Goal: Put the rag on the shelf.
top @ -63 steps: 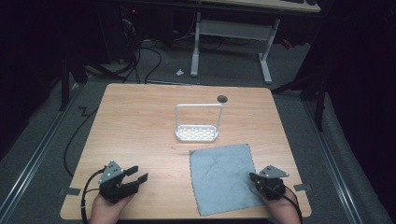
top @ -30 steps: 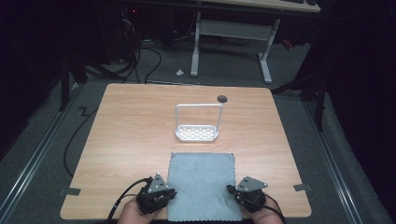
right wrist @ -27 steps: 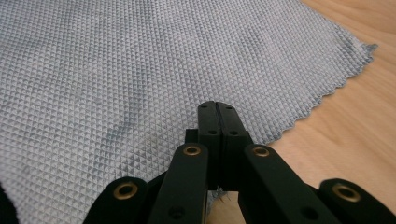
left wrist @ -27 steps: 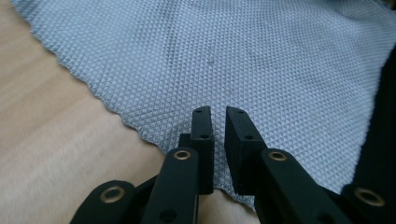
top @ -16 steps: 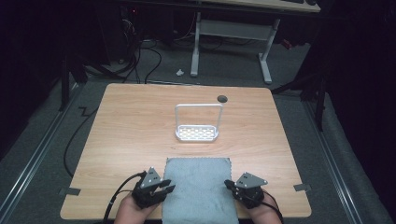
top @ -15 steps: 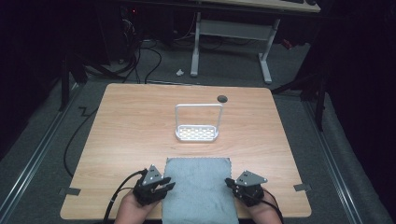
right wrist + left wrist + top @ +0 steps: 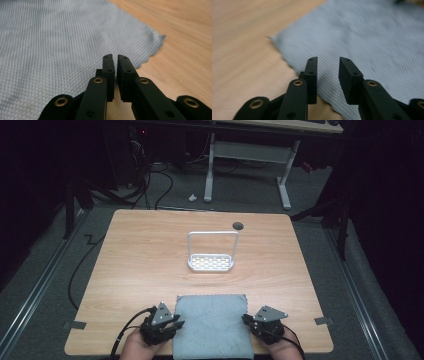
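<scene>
Lying flat at the near edge of the wooden table (image 7: 150, 250), at 6 o'clock of its top, between both tools: a grey-blue cloth (image 7: 211, 325). Flanked at 9 o'clock by the left gripper (image 7: 176, 325), jaws parted with a clear gap, hovering over the cloth's left edge and closed on nothing. Flanked at 3 o'clock by the right gripper (image 7: 245, 319), jaws drawn nearly together with a thin slit between, above the cloth's right edge; cannot tell whether any fabric is pinched. Around the table, dark grey floor, with a white-legged desk frame (image 7: 247, 167) at 12 o'clock. At the tabletop's centre, well apart from the cloth, a white perforated rack (image 7: 211, 262) with an upright loop handle. Just beyond, at 1 o'clock, a dark round hole (image 7: 238, 225). Cloth itself finely ribbed, with scalloped edges and pointed corners.
</scene>
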`<state>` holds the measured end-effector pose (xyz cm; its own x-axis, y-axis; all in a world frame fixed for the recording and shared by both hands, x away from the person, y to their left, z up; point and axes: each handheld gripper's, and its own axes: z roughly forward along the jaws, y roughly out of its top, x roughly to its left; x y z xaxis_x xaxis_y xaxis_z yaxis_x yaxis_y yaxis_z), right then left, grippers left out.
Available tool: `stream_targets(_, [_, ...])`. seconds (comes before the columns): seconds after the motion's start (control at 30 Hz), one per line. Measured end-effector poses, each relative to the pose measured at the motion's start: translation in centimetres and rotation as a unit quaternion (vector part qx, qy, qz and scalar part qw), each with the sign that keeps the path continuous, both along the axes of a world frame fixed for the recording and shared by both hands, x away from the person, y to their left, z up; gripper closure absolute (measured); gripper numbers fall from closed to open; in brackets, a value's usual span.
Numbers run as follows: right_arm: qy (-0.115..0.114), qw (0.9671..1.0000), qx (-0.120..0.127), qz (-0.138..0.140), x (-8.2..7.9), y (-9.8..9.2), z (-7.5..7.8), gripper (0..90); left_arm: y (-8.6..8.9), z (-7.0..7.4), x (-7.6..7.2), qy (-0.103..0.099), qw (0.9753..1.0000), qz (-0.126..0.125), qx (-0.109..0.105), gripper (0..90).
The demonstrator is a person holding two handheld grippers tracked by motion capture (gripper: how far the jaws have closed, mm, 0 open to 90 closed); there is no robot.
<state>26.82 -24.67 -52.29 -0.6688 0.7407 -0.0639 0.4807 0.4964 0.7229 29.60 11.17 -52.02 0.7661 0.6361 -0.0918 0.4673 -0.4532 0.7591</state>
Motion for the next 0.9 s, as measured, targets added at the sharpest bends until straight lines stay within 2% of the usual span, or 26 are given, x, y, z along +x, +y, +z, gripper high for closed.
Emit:
stream_targets(0.07, [-0.01,0.9998,0.016,-0.011,0.2,-0.3,0.3,83.6,0.6,0.3,1.4,0.006,0.9991,0.032,-0.029,66.2])
stream_targets(0.2, [-0.017,0.9995,0.013,-0.023,0.3,-0.7,0.2,79.3,0.8,0.0,3.6,0.005,0.9964,0.071,-0.047,64.8])
stream_targets(0.27, [-0.015,0.9993,0.016,-0.029,0.3,-1.0,0.0,77.9,0.3,-0.3,4.5,0.006,0.9956,0.082,-0.044,63.7])
stream_targets(0.33, [-0.018,0.9991,0.018,-0.034,0.3,-1.3,0.0,76.6,-0.4,-0.7,5.3,0.01,0.9955,0.089,-0.03,62.8])
stream_targets(0.37, [-0.019,0.999,0.021,-0.036,0.3,-1.4,0.1,76.1,-0.7,-1.0,5.6,0.013,0.9955,0.093,-0.016,63.0])
stream_targets(0.4, [-0.02,0.9988,0.021,-0.039,0.3,-1.5,0.1,75.8,-0.9,-1.1,5.7,0.016,0.9953,0.095,-0.007,63.7])
stream_targets(0.5, [-0.023,0.9985,0.024,-0.042,0.2,-1.8,0.0,74.7,-0.9,-1.2,5.9,0.014,0.9949,0.1,-0.009,67.7])
stream_targets(0.57, [-0.025,0.9984,0.028,-0.044,0.3,-1.9,0.0,73.3,-1.0,-1.3,5.7,0.008,0.9958,0.091,-0.008,70.2])
stream_targets(0.63, [-0.025,0.998,0.031,-0.049,0.4,-2.1,0.0,71.8,-1.2,-1.3,5.5,-0.005,0.9964,0.085,0.002,72.0])
stream_targets(0.77, [-0.025,0.996,0.049,-0.07,1.0,-1.7,0.6,68.4,-1.6,-1.4,5.3,-0.011,0.997,0.077,0.005,78.4])
stream_targets(0.87, [-0.029,0.9956,0.043,-0.077,2.0,-1.0,1.3,66.8,-1.6,-1.4,5.3,-0.012,0.9973,0.072,0.007,82.0])
stream_targets(0.9, [-0.032,0.9957,0.033,-0.08,2.5,-0.7,1.4,66.0,-1.5,-1.4,5.4,-0.011,0.9974,0.071,0.006,83.3])
